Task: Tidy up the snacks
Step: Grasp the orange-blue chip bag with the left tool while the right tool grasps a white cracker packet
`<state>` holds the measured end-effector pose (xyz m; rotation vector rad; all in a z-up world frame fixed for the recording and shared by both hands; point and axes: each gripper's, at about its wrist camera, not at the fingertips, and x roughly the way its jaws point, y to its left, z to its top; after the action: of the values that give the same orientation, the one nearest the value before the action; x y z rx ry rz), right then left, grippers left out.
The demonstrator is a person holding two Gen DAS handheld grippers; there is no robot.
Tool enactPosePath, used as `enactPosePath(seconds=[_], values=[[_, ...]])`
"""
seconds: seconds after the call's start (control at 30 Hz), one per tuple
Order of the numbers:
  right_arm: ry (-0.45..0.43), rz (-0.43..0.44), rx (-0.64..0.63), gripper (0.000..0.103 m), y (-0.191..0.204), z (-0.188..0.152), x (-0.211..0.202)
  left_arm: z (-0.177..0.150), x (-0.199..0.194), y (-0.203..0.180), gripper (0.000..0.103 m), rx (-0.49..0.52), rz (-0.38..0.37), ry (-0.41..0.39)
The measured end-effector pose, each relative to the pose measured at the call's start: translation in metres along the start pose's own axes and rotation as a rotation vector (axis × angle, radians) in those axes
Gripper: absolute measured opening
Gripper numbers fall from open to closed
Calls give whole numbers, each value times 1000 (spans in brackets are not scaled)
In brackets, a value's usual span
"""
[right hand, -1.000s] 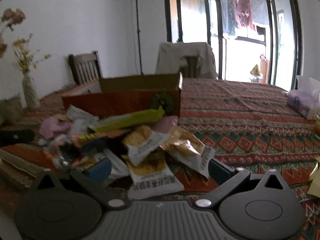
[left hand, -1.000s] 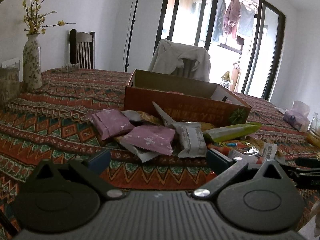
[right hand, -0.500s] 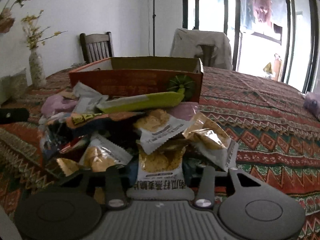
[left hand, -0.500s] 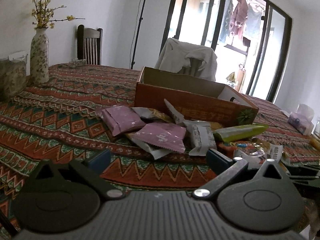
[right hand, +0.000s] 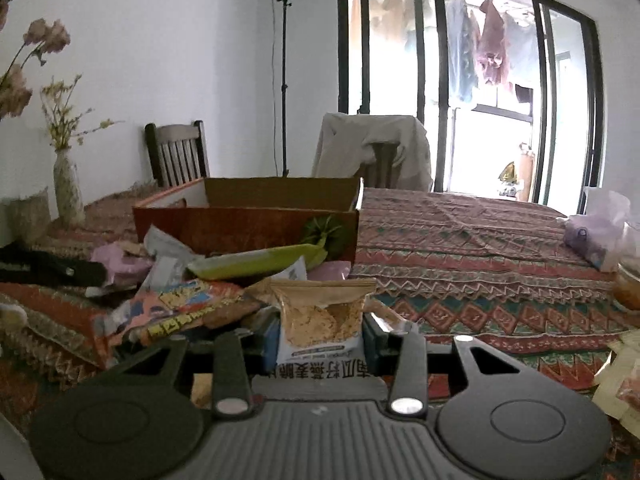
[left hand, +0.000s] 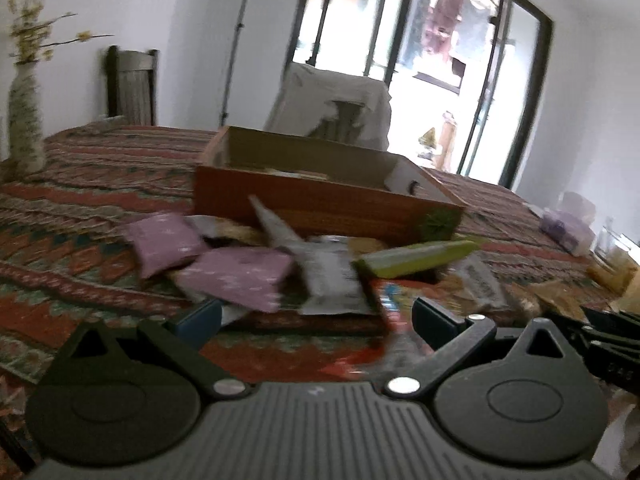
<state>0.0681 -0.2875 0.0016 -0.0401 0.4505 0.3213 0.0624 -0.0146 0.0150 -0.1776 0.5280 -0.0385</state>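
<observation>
In the right wrist view the right gripper sits low in the centre of the frame, its jaws drawn in against both sides of a clear cracker pack with white printed lower edge; the pack stands upright between the fingers. Just behind it, in the middle of the frame, lies the snack heap: a yellow-green bar on top, an orange pack to the left, and a lilac pouch at the left edge of the heap. The box, orange outside with brown card inside, stands open right behind the heap on the patterned desk. A vase with dry stems stands at the left, a chair behind the box, and a tissue pack at the far right. The left wrist view is blurred. The left gripper is at the lower centre, its jaws spread wide with nothing between them, hovering over the desk just in front of the heap. There two lilac pouches lie left of centre, a grey wrapper beside them, and the yellow-green bar right of centre, with the box behind. The dark body of the other gripper shows at the right edge.
</observation>
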Motion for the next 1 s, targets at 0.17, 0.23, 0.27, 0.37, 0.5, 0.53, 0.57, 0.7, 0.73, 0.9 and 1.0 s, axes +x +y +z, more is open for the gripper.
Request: enactPosePath(seconds=[0.17,0.23,0.27,0.37,0.5,0.53,0.57,0.7,0.73,0.9,1.0], values=[[-8,20,12,40,-5,-2,-3,-3,13,-30,103,66,-23,40],[-9,28,20,40,-7,-4,-3,-6,20,-39,103,89,-34,65],[-9,31,23,40,-9,-4,-4,-9,22,-42,103,96,-35,77],[-10,43,37,40,-13,-7,-4,-14,33,-51,103,119,-13,114],[-7,53,49,40,-18,-9,-1,-17,42,-52,103,108,-5,136],[-5,55,50,40,-19,-10,0,-18,42,-52,103,103,-3,136],[-4,58,52,40,-20,-11,0,-18,42,-51,103,97,-7,136],[1,71,59,40,-21,-13,3,-18,44,-54,95,102,-2,132],[2,73,60,40,-21,-13,4,-18,44,-55,92,109,0,129],[3,86,65,40,-22,-14,5,-18,45,-59,76,109,-28,134],[2,91,67,40,-22,-14,5,-18,44,-60,60,108,-52,133]])
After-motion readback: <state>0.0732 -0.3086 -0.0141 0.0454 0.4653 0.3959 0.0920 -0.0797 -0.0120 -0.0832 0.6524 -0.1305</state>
